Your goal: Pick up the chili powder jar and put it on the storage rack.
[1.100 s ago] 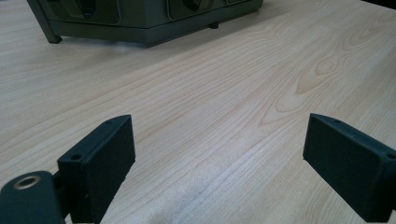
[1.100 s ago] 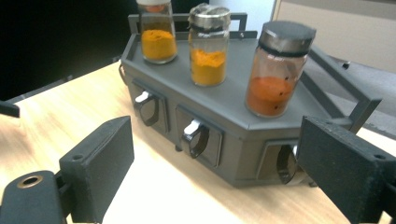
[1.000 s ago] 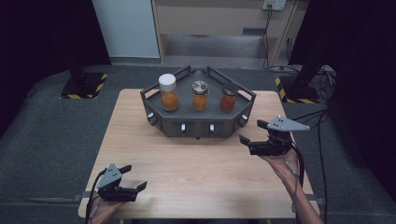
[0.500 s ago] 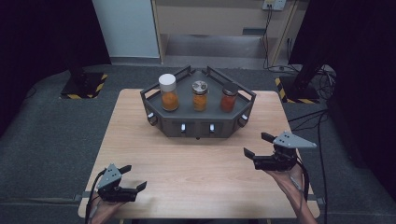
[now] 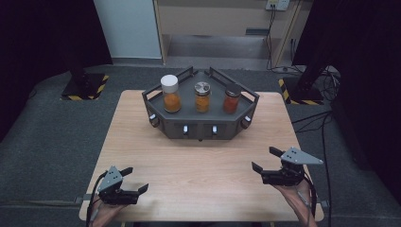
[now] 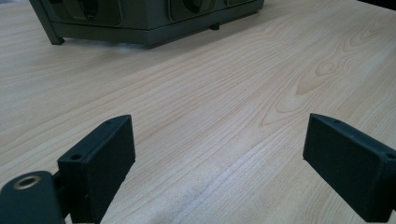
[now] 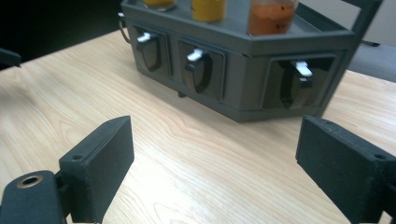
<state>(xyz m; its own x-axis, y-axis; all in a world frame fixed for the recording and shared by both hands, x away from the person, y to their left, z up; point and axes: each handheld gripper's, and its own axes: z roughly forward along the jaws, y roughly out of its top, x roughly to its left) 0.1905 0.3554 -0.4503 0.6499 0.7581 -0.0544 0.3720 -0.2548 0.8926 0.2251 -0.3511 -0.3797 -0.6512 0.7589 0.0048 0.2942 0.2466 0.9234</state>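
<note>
The table (image 5: 198, 161) is pale wood with a wavy brown grain. The rack (image 5: 201, 125) on it is dark grey, with white-tipped levers (image 7: 195, 56) in black recesses. Three jars stand on it: the left jar (image 5: 170, 93) has a white lid over orange contents, the middle jar (image 5: 202, 96) a silver lid over amber, the right jar (image 5: 231, 99) a dark lid over red-orange. Both grippers, left (image 5: 126, 185) and right (image 5: 265, 163), are black with grey plates. The floor (image 5: 56, 132) is dark grey, with yellow-and-black striped tape (image 5: 101, 82).

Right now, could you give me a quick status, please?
Both grippers, left and right, open, empty. Three jars on grey stand, untouched. Table between unobstructed.
</note>
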